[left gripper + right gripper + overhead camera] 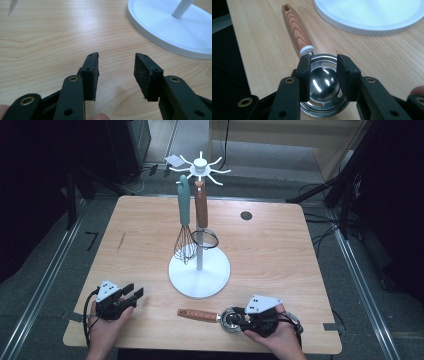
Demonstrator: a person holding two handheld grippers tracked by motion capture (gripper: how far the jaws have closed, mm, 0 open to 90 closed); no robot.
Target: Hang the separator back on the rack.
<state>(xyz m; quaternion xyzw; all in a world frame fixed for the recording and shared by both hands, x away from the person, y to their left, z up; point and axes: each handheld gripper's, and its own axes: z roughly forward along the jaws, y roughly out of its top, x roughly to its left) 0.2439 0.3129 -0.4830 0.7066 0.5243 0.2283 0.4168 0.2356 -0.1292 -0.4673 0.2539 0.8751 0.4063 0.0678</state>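
Steel egg separator with a wooden handle: flat on table, near the white stand base.
Right gripper: jaws apart over bowl; pinch the rim squarely.
Left gripper: parted, empty.

Stand base cut by frame edge

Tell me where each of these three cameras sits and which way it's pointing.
High view: above the person's table edge, looking forward and down at the table; both hands show.
Left gripper view: on the left tool, facing bare wood and the white stand base; open jaws, fingertips.
Right gripper view: on the right tool, over the metal separator; jaws apart.
All three share the stand base.
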